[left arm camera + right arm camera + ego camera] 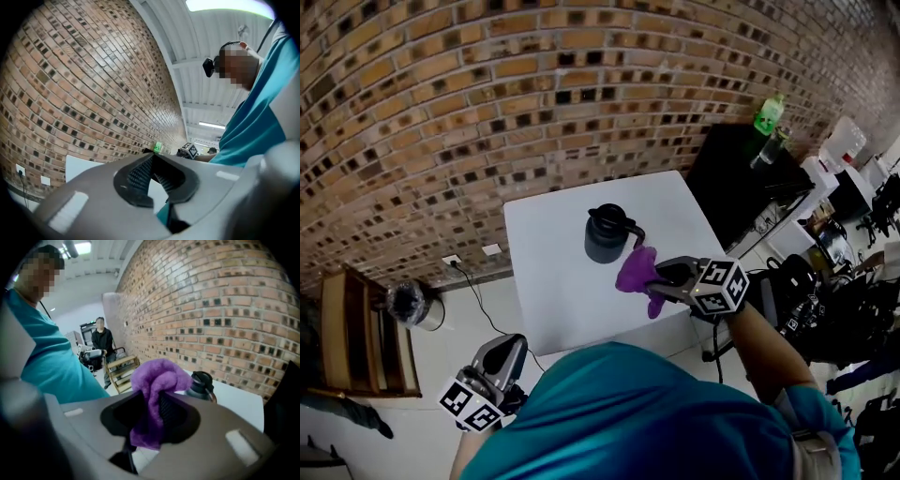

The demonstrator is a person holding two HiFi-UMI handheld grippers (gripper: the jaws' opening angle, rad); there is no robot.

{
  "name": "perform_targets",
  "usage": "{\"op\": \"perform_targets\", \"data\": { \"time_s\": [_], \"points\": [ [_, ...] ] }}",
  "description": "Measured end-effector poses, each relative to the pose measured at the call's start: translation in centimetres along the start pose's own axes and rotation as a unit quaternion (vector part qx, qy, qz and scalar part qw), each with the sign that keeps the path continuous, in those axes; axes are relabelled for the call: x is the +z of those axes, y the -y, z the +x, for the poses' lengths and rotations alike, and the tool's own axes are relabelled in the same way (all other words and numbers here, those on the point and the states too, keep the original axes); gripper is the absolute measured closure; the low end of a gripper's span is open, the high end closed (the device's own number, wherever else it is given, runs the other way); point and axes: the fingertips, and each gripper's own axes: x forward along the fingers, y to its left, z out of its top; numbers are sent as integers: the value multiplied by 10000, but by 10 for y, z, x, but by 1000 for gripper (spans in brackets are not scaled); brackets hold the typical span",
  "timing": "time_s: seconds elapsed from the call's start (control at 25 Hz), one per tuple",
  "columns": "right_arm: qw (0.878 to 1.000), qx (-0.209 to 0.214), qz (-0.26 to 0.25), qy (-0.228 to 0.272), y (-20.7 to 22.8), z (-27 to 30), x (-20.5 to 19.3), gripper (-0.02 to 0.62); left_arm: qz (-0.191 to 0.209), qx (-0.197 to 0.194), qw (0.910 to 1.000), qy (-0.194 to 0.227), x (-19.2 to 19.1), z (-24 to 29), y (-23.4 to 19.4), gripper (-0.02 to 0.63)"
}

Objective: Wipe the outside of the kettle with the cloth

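Observation:
A dark grey kettle with a black lid and handle stands upright near the middle of the white table. My right gripper is shut on a purple cloth, held just right of the kettle's handle, close to it. In the right gripper view the cloth bulges out between the jaws, with the kettle just behind. My left gripper hangs low beside the table's near left corner; its jaws meet at the tips and hold nothing.
A brick wall runs behind the table. A wooden shelf and a small dark bin stand on the floor at left. A black cabinet carrying a green bottle stands at right. A seated person is in the background.

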Motion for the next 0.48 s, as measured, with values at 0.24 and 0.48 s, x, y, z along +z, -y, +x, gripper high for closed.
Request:
{"op": "perform_targets", "data": {
  "time_s": [0.24,0.48],
  "points": [
    [9956,-38,4,935,-50,-93,-31,488,274,-131,9995,-62,-27,7,94,601],
    [9905,128,28,1367,-108,-198,-124,488,218,35,9994,-270,-130,18,242,603]
  ]
}}
